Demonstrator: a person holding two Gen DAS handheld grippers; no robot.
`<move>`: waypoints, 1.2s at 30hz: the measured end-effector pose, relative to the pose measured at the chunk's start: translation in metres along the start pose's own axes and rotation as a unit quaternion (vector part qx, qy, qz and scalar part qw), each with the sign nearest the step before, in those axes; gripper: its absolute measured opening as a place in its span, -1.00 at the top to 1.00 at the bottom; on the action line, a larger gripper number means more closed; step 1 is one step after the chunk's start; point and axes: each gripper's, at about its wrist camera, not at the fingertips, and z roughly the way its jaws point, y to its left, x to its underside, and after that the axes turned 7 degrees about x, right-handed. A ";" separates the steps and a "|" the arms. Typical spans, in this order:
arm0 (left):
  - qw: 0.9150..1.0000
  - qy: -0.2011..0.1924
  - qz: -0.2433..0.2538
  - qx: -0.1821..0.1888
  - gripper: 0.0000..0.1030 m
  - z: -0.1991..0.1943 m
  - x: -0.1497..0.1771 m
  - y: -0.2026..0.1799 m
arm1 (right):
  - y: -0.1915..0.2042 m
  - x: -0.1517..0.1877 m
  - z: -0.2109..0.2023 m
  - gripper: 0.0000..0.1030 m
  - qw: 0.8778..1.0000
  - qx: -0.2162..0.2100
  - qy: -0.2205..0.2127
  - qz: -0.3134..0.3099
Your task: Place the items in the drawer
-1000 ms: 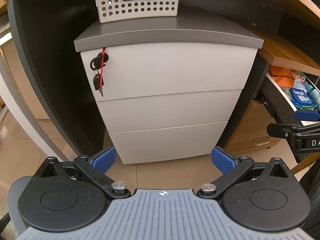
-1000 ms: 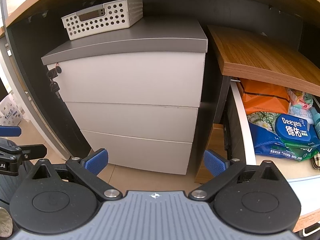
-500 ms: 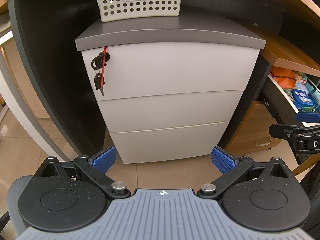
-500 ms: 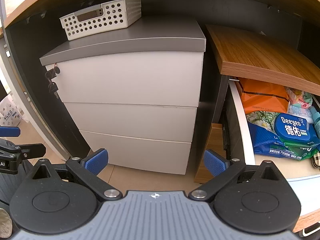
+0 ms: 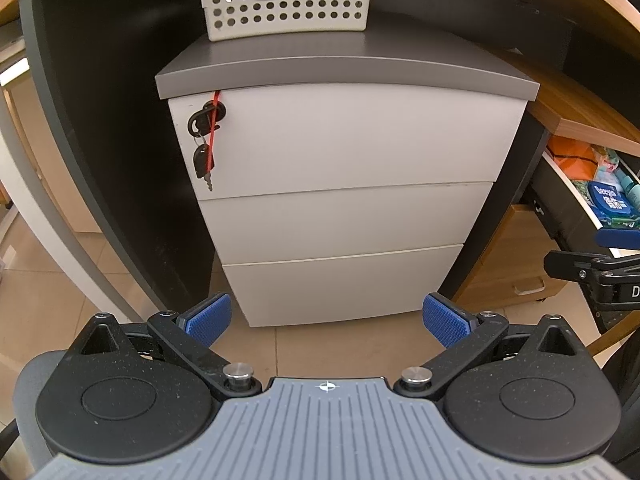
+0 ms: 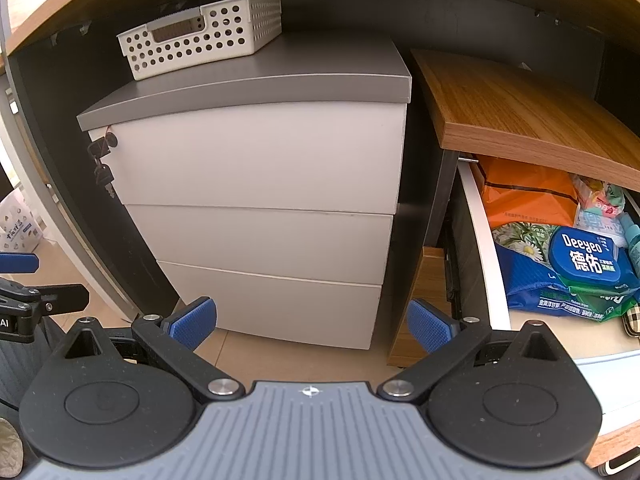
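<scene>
An open drawer [image 6: 478,240] under the wooden desk sits at the right of the right wrist view. It holds an orange bag [image 6: 524,196], a blue wet-wipes pack [image 6: 584,258] and several other packets. The left wrist view shows the same drawer [image 5: 560,200] at its right edge. My left gripper [image 5: 326,320] is open and empty, facing a white three-drawer cabinet [image 5: 344,184]. My right gripper [image 6: 312,320] is open and empty too, in front of the cabinet [image 6: 260,208] and left of the open drawer.
A white perforated basket [image 5: 286,0] stands on the cabinet's grey top [image 5: 344,68]. Keys [image 5: 204,148] hang from the top drawer's lock. A wooden box [image 5: 508,272] sits on the tiled floor [image 5: 48,312] below the open drawer. The desk top arches overhead.
Both views have drifted slightly to the left, so the cabinet sits a little further right. Both grippers stay open and empty.
</scene>
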 end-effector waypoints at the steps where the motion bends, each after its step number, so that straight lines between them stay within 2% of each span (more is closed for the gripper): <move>1: 1.000 0.000 0.000 -0.001 -0.99 0.000 0.000 0.001 | 0.000 -0.001 0.001 -0.98 1.000 0.001 -0.001 0.000; 7: 1.000 -0.008 -0.006 0.004 -0.99 0.003 -0.006 0.013 | -0.005 -0.007 0.006 -0.98 1.000 0.010 -0.006 0.003; 14: 1.000 -0.022 -0.002 -0.015 -0.99 0.013 -0.023 0.031 | -0.010 -0.025 0.016 -0.98 0.999 0.027 -0.027 0.000; 27: 0.997 -0.053 0.038 -0.030 -0.99 0.037 -0.061 0.074 | -0.006 -0.070 0.040 -0.98 0.996 0.042 -0.076 -0.027; 36: 0.996 -0.069 0.057 -0.005 -0.99 0.058 -0.083 0.097 | -0.011 -0.084 0.072 -0.99 0.993 0.028 -0.101 0.048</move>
